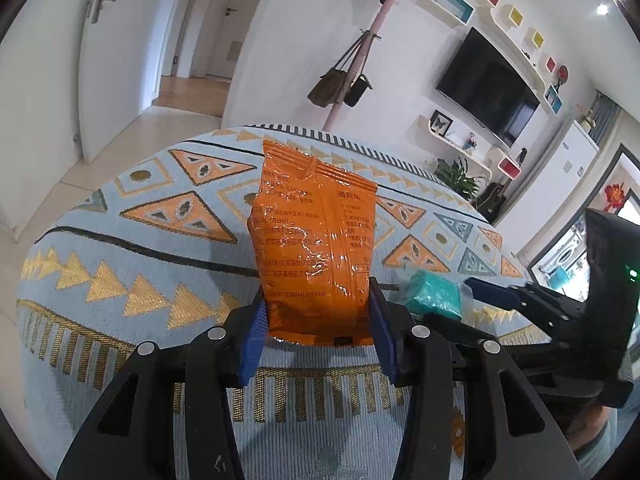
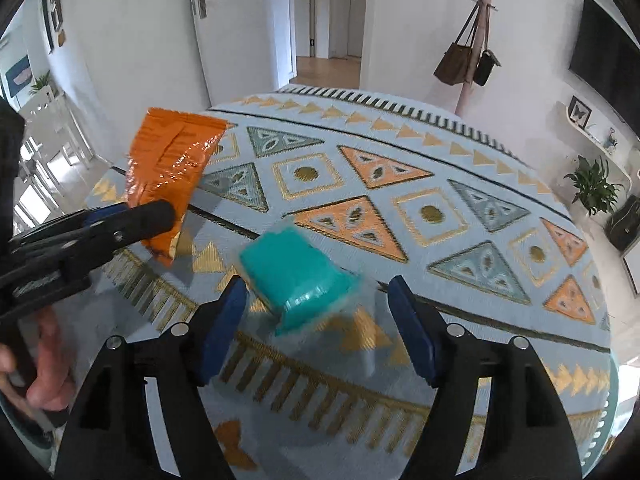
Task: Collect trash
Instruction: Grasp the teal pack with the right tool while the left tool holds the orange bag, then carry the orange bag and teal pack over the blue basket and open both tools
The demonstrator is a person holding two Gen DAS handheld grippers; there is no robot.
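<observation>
The left tongs (image 1: 316, 336) are pinched tight on the lower end of an orange snack packet (image 1: 316, 240), whose bottom seam sits between the blue pads (image 1: 252, 344); the packet stands up from the grip, clear of the patterned cloth on the bench (image 1: 120, 248). In the right wrist view the same packet (image 2: 172, 168) hangs at the left, clamped in those tongs (image 2: 160, 216), with a person's hand (image 2: 36, 368) on the handle below.

The right tongs (image 2: 316, 328) stand wide apart, holding nothing. A teal wrapped packet (image 2: 296, 276) lies between and just ahead of their blue pads (image 2: 412, 332), blurred, on the cloth; neither pad presses on it, though whether the left pad brushes it I cannot tell. From the left wrist view this teal packet (image 1: 432, 292) sits just right of the orange one, with the right tongs (image 1: 492, 292) next to it.

Beyond the bench stand a coat stand with bags (image 1: 352, 80) and a wall television (image 1: 488, 88).
</observation>
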